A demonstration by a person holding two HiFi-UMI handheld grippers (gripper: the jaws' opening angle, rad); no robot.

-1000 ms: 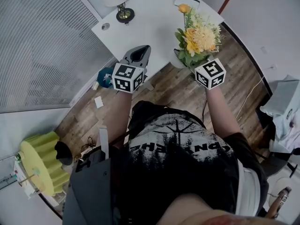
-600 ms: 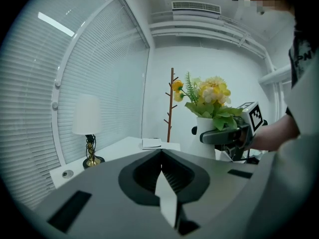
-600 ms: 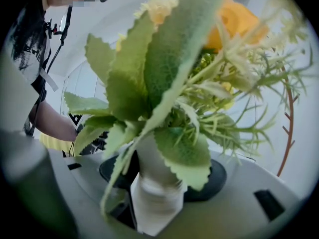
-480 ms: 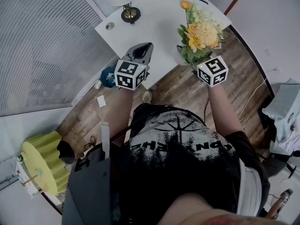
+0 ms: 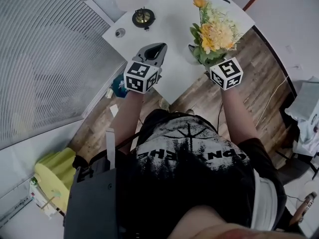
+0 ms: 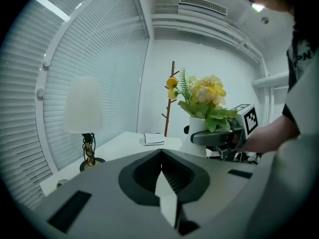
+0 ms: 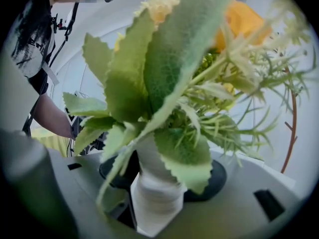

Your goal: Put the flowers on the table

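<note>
A bunch of yellow and orange flowers (image 5: 213,33) with green leaves stands in a white vase (image 6: 195,135). My right gripper (image 5: 203,59) is shut on that vase (image 7: 155,193), its marker cube (image 5: 227,73) nearest the person. The vase hangs over the near right edge of the white table (image 5: 174,31); I cannot tell if its base touches the top. Leaves (image 7: 164,78) fill the right gripper view. My left gripper (image 5: 155,49) hovers over the table's near edge, left of the flowers. Its jaws meet with nothing between them (image 6: 161,153).
A lamp with a brass base (image 5: 143,17) and white shade (image 6: 83,106) stands at the table's far left. A notebook (image 6: 154,139) lies at the far side. A wooden coat stand (image 6: 169,101) rises behind. Window blinds (image 5: 45,59) run along the left. Wood floor (image 5: 249,88) lies below.
Both grippers have moved forward toward the table, and the flowers have gone with the right one, further over the table top. The lamp now sits closer to the left gripper.
</note>
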